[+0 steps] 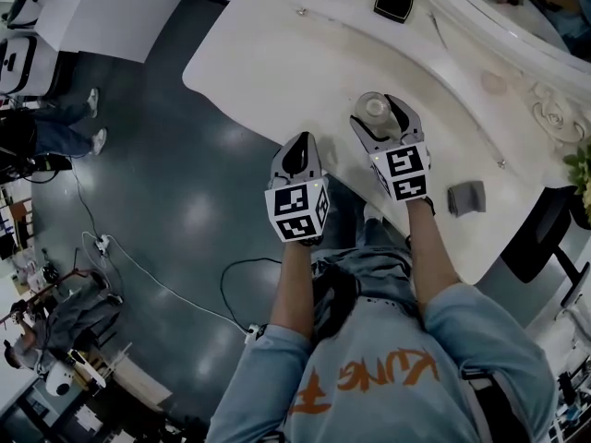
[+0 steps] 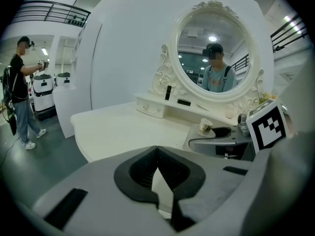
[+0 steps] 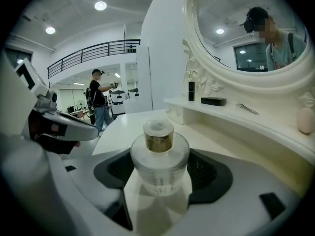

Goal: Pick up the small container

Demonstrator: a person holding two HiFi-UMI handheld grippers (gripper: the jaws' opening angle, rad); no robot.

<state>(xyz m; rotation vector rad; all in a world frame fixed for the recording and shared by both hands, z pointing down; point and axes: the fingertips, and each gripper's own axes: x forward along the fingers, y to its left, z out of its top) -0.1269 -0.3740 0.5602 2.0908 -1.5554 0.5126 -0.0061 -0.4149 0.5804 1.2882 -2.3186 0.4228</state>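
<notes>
The small container (image 3: pixel 159 163) stands upright on the white vanity table (image 1: pixel 277 53), near its front edge and right in front of the person. It is a squat, round, clear jar with a gold-coloured neck and a clear cap on top. It looks like glass or hard clear plastic, so I judge it rigid, fairly light for its size, smooth enough to slip, and likely to chip or crack if dropped on the hard top. The best hold appears to be across the wide round body, low and level, with the pads on opposite sides. The narrow cap would give little surface, and whether it is fixed firmly cannot be told. The right gripper (image 1: pixel 377 116) is already placed for this. Its jaws stand wide apart with the jar centred between the two dark pads, which sit just beside the body without pressing on it. The jar rests on the table by its own weight, so the pickup is not yet made. A firm, even squeeze before lifting seems wise, since a curved, glossy wall can slide out of a loose pinch. The left gripper (image 1: pixel 297 146) hovers near the table's edge, just beside the right one, with its jaws brought together at the tips and nothing between them. Further back, a black flat box (image 1: pixel 392 4) lies by the ornate oval mirror (image 2: pixel 216 53), and a small grey object (image 1: pixel 466 197) rests to the right.
</notes>
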